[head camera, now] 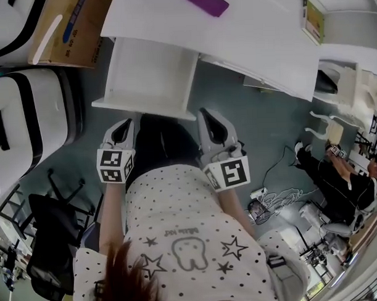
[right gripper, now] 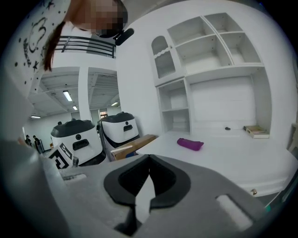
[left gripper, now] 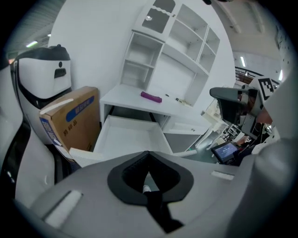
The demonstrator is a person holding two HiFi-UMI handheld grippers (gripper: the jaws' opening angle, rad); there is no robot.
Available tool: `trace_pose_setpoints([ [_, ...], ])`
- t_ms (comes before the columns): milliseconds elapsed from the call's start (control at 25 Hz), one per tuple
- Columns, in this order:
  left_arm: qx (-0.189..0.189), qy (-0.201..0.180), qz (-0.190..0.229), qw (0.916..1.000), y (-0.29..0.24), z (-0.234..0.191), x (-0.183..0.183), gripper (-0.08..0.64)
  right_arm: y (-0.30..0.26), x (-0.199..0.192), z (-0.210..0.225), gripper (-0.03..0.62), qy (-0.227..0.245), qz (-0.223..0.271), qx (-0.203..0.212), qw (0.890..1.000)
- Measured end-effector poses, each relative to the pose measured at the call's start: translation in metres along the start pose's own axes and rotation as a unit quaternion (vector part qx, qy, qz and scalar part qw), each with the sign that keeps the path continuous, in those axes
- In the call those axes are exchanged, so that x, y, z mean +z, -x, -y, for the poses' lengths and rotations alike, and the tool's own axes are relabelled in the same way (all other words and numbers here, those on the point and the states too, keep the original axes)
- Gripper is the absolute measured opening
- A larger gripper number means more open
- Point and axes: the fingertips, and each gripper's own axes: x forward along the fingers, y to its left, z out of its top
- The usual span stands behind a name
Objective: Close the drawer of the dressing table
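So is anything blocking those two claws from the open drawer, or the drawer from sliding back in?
Nothing visible does. The left gripper and right gripper sit just short of the drawer front edge with nothing between. The drawer looks empty, and its slot in the dressing table shows no obstruction.

The drawer (head camera: 148, 71) and dressing table (head camera: 246, 33) look like smooth, matt white board. The box (head camera: 73, 27) beside them is plain brown cardboard.
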Motion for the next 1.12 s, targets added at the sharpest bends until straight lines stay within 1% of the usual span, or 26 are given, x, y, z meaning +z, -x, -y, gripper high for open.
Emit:
trace_pose_setpoints([
  [80, -0.008, 0.005, -0.024, 0.9997, -0.016, 0.000, -0.020, -0.002, -0.002, -0.006, -0.004, -0.003, -0.001, -0.005, 0.007, 1.000],
  [240, -0.011, 0.023, -0.063, 0.9977, -0.050, -0.006, -0.051, 0.000, -0.002, -0.020, -0.006, -0.005, -0.003, -0.021, 0.012, 1.000],
  [560, -0.008, 0.048, -0.115, 0.9922, -0.093, -0.015, -0.099, 0.029, 0.007, -0.043, -0.004, -0.004, -0.018, -0.043, -0.007, 0.999],
  [680, -0.009, 0.055, -0.133, 0.9896, -0.102, -0.017, -0.111, 0.062, 0.010, -0.047, -0.003, -0.004, -0.023, -0.047, -0.013, 0.999],
  [760, -0.009, 0.052, -0.141, 0.9886, -0.108, -0.017, -0.116, 0.077, 0.011, -0.048, -0.003, -0.005, -0.027, -0.048, -0.017, 0.998],
  [920, -0.017, 0.048, -0.157, 0.9863, -0.120, -0.013, -0.121, 0.139, 0.010, -0.052, -0.003, -0.004, -0.033, -0.052, -0.020, 0.998],
  [1000, -0.017, 0.050, -0.162, 0.9854, -0.124, -0.012, -0.124, 0.146, 0.009, -0.054, -0.005, -0.005, -0.036, -0.054, -0.020, 0.998],
  [1120, -0.006, 0.057, -0.167, 0.9844, -0.129, -0.017, -0.127, 0.147, 0.006, -0.055, -0.008, -0.003, -0.039, -0.053, -0.019, 0.998],
])
